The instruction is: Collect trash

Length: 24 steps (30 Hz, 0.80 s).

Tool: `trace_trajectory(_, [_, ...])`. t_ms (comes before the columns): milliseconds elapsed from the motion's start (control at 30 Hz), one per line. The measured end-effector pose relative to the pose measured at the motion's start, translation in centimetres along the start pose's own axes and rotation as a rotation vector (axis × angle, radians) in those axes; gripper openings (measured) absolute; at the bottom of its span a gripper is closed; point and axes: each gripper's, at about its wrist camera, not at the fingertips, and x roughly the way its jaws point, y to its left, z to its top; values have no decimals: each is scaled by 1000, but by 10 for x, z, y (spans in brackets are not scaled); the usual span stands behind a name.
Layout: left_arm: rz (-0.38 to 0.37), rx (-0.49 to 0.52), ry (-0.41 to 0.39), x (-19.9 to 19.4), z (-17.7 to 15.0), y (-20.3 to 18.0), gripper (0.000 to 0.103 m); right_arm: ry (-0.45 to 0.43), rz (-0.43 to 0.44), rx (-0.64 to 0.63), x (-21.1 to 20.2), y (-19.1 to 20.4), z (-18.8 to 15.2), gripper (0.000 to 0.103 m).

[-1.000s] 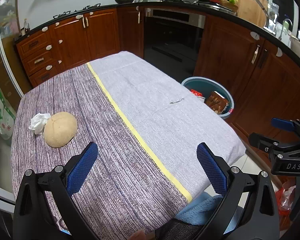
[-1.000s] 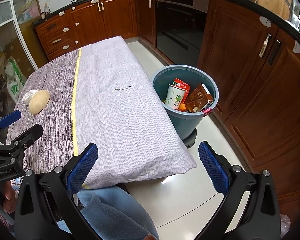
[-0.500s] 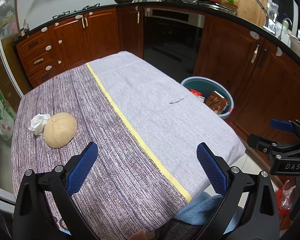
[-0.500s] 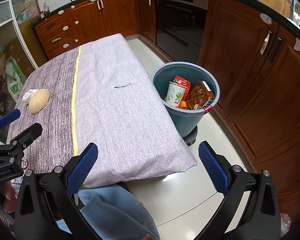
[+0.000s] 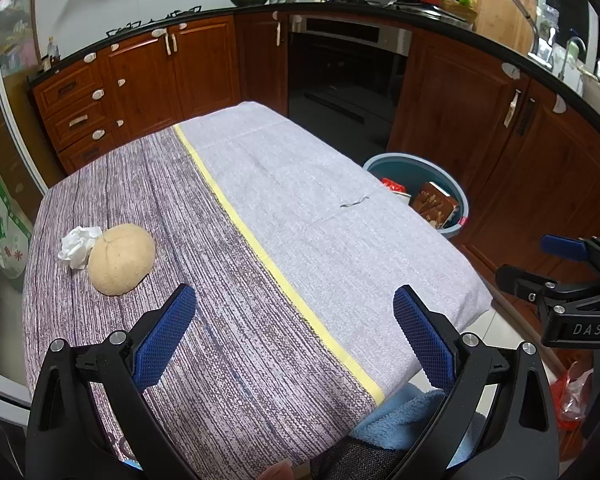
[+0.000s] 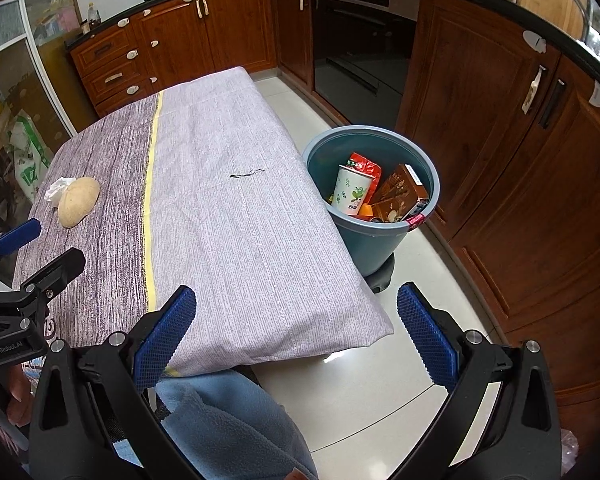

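Ahead of the left gripper (image 5: 294, 312) and off to its left side, the crumpled tissue (image 5: 76, 245) sits touching a tan, bun-like lump (image 5: 122, 258) on the table (image 5: 260, 340); both claws are spread wide and empty. That's the risk: come in carelessly and the fingers could close on the wrong item, or nudge the tissue off the edge. Ahead and to the right of the right gripper (image 6: 296, 320), the bin (image 6: 380, 240) stands off the table, so a loose pinch on light paper could drop it on the way across.
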Motion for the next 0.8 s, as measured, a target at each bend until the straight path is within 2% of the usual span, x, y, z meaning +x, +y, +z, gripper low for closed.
trace_trajectory(800, [5,-18,4,1,-4,2,99,10,-5,-5,3,0,2,97])
